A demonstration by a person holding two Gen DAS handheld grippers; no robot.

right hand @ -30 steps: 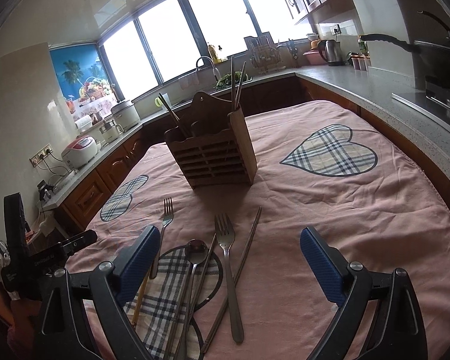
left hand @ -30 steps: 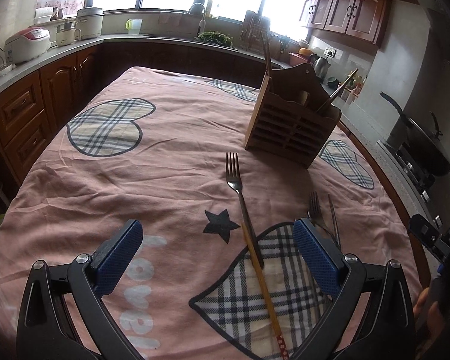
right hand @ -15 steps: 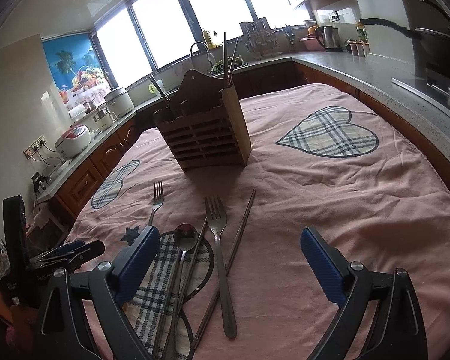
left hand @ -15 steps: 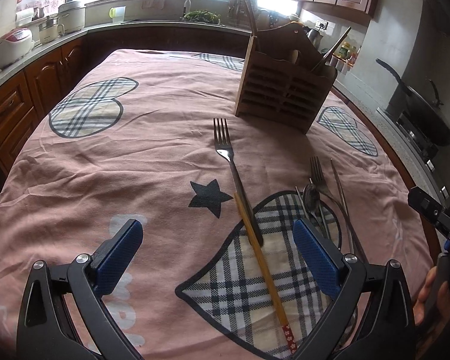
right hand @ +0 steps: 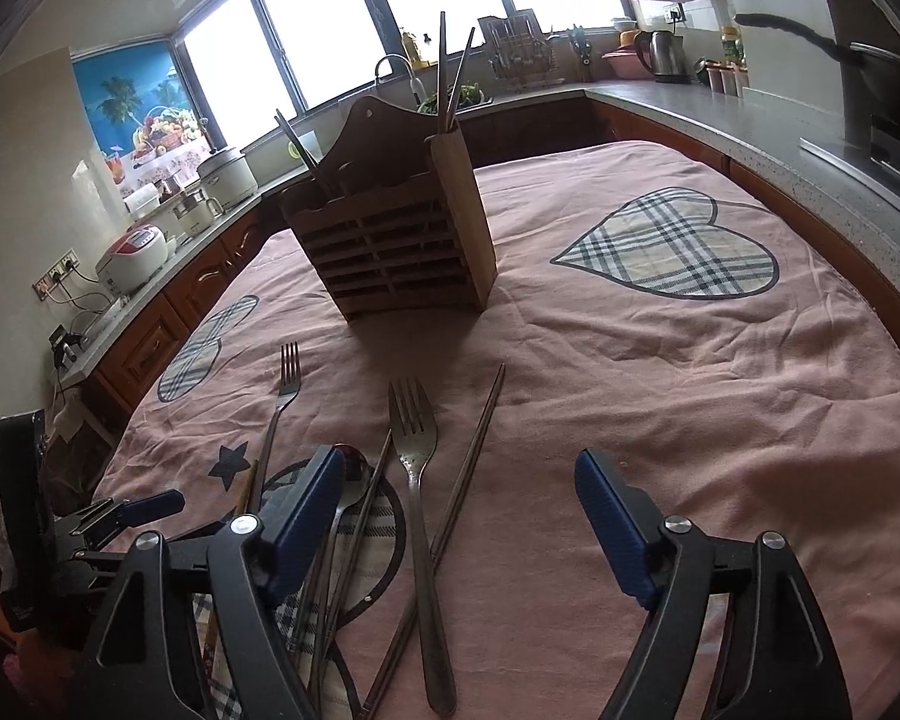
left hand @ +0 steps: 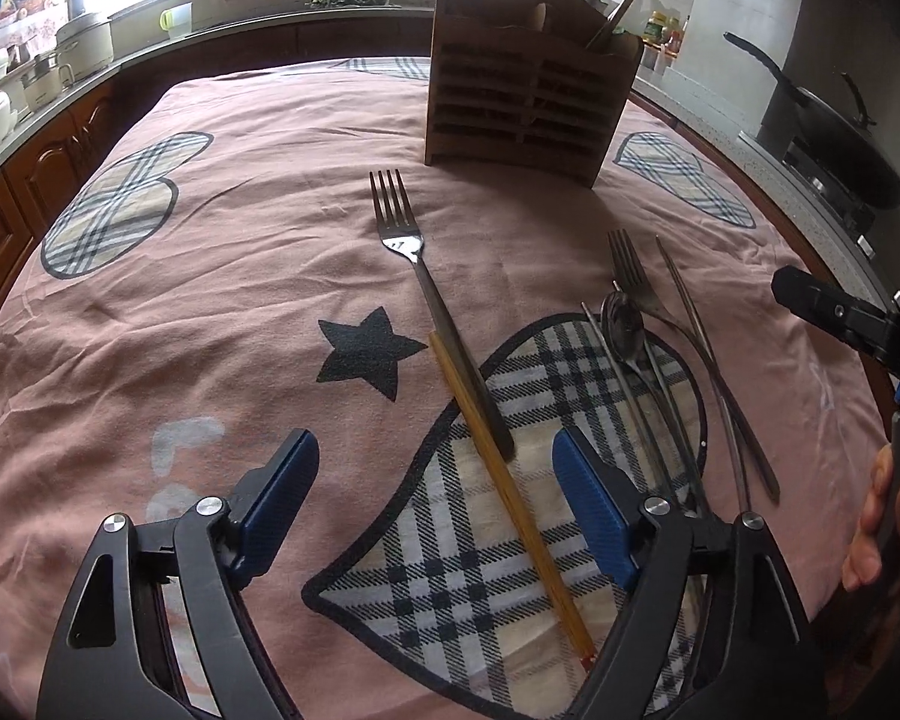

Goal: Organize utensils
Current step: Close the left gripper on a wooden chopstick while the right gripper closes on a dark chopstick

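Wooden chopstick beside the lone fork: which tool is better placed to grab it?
Left. The left tool is open, straddling the wooden chopstick; the right tool frames another fork.

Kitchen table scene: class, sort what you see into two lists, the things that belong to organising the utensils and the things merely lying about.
Belongs to the job:
wooden utensil holder
lone fork
wooden chopstick
spoon
second fork
metal chopsticks

Lying about:
wok
kettle
rice cooker
dish rack

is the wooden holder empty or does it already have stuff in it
Not empty. The wooden holder stands upright with chopsticks sticking out of its top, and another handle leaning out on the far side.
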